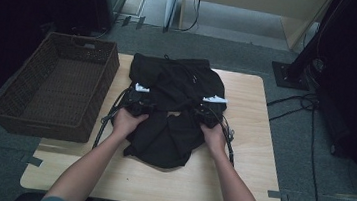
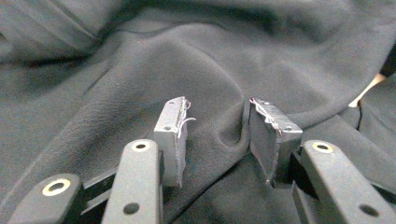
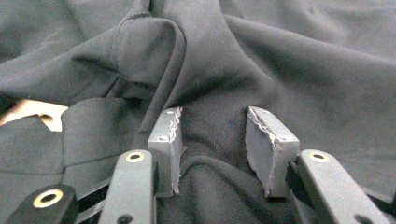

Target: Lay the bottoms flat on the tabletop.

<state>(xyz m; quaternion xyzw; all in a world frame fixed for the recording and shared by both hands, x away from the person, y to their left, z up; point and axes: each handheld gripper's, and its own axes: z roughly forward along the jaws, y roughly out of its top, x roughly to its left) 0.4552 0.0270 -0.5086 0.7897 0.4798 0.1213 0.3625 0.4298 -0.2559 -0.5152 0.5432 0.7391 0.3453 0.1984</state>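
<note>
Right of the wicker basket (image 1: 54, 87), on the wooden table (image 1: 238, 182), a black garment (image 1: 173, 105) lies bunched; the left gripper (image 2: 217, 135) and the right gripper (image 3: 215, 140) stand at its two sides, the basket being on the left one's side; each has its jaws half spread with a ridge of cloth between the pads, not clearly pinched; the step seems to be gathering the cloth for a fold; next, both must close firmly on the fabric before lifting.
</note>
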